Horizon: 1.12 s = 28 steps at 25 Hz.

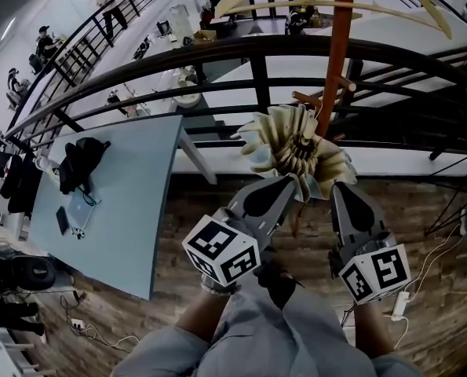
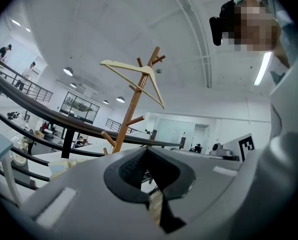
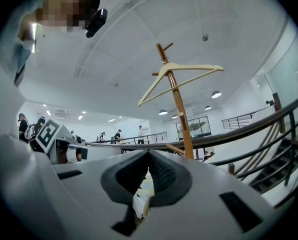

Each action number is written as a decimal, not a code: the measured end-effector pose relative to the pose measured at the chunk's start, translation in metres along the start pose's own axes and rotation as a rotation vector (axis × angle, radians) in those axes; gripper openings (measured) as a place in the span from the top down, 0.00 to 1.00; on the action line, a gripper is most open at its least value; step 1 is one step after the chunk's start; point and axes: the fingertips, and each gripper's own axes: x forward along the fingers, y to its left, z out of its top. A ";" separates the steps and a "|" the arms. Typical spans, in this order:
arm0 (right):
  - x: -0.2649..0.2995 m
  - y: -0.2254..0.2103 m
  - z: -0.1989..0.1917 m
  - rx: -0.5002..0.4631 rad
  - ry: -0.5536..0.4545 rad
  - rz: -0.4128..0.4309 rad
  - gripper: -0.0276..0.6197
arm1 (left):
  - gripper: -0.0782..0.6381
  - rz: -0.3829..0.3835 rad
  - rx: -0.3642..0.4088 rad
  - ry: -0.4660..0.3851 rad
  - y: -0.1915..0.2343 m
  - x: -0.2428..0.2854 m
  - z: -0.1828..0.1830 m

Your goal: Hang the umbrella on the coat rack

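A folded cream umbrella [image 1: 290, 144] hangs bunched against the orange-brown pole of the coat rack [image 1: 337, 61], just below a short peg [image 1: 305, 98]. My left gripper [image 1: 291, 182] is shut on its lower left edge, and cream fabric [image 2: 156, 207] shows between the jaws. My right gripper [image 1: 337, 188] is shut on the lower right edge, with pale fabric [image 3: 140, 204] pinched in it. From both grippers the rack [image 2: 132, 111] [image 3: 178, 101] rises ahead, carrying a wooden hanger [image 2: 138, 76] [image 3: 181, 74]. The umbrella's handle is hidden.
A black railing [image 1: 217, 53] curves behind the rack, with an open lower floor beyond it. At left stands a blue-grey table [image 1: 131, 203] holding a black bag [image 1: 80, 163]. Cables and a power strip [image 1: 400, 303] lie on the wooden floor at right.
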 end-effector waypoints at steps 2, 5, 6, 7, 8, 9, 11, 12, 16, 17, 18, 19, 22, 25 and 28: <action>0.001 0.002 0.003 -0.004 -0.005 0.001 0.95 | 0.88 -0.005 0.012 0.000 0.000 -0.002 0.003; 0.001 0.007 0.008 -0.008 -0.008 -0.004 0.95 | 0.88 -0.007 0.017 -0.002 -0.002 -0.006 0.008; 0.002 0.008 0.009 -0.011 -0.010 -0.006 0.95 | 0.88 -0.007 0.013 -0.004 -0.002 -0.007 0.009; 0.002 0.009 0.010 -0.014 -0.013 -0.006 0.95 | 0.88 -0.008 0.009 -0.006 -0.002 -0.008 0.009; 0.003 0.010 0.010 -0.017 -0.015 -0.007 0.95 | 0.88 -0.009 0.008 -0.006 -0.003 -0.009 0.009; 0.003 0.010 0.010 -0.016 -0.016 -0.009 0.95 | 0.88 -0.012 0.010 -0.005 -0.003 -0.009 0.008; 0.004 0.011 0.009 -0.004 -0.015 -0.011 0.95 | 0.88 -0.024 0.015 -0.002 -0.006 -0.009 0.005; 0.003 0.011 0.008 0.002 -0.014 -0.012 0.95 | 0.88 -0.030 0.014 0.001 -0.008 -0.009 0.005; 0.001 0.013 0.007 0.008 -0.009 -0.016 0.95 | 0.88 -0.042 0.022 0.008 -0.013 -0.009 0.004; 0.001 0.013 0.007 0.008 -0.008 -0.017 0.95 | 0.88 -0.042 0.026 0.009 -0.013 -0.009 0.004; 0.002 0.013 0.007 0.009 -0.008 -0.018 0.95 | 0.88 -0.041 0.028 0.010 -0.013 -0.009 0.004; 0.002 0.012 0.006 0.009 -0.007 -0.018 0.95 | 0.88 -0.041 0.028 0.010 -0.013 -0.008 0.003; 0.001 0.011 0.006 0.009 -0.006 -0.016 0.95 | 0.88 -0.036 0.025 0.008 -0.013 -0.008 0.002; 0.002 0.011 0.008 0.007 -0.004 -0.012 0.95 | 0.88 -0.032 0.023 0.006 -0.012 -0.008 0.003; 0.002 0.012 0.007 0.007 -0.001 -0.009 0.95 | 0.88 -0.030 0.021 0.006 -0.011 -0.007 0.003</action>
